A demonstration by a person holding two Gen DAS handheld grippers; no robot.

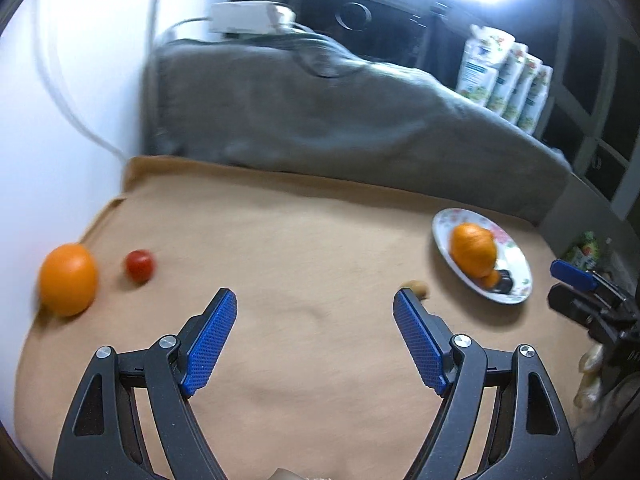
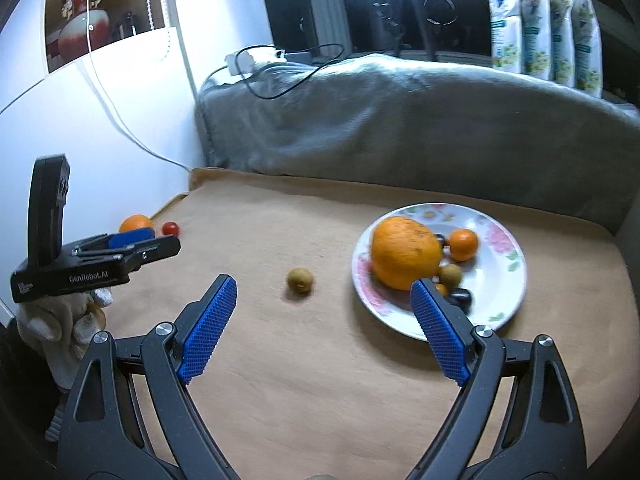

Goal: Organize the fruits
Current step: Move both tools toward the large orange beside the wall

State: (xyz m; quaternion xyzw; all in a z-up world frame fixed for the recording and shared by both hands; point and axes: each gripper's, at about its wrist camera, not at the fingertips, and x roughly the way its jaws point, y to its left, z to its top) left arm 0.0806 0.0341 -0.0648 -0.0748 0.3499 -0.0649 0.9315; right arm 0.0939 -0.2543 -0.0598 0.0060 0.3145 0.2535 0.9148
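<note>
Fruits: a large orange [image 2: 404, 258] is seen on the floral plate [image 2: 504, 280]; a kiwi [image 2: 300, 280] lies on the desk [image 2: 320, 380].
Writing: "GenRobot.AI" is read on the left gripper [image 2: 132, 240].
Jaws: both pairs are held apart, empty.

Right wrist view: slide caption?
Open right tongs face a lone kiwi beside the fruit-filled floral plate.

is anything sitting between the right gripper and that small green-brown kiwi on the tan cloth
Nothing visible. The right gripper is open, and only bare tan cloth lies between it and the small green-brown kiwi.
</note>
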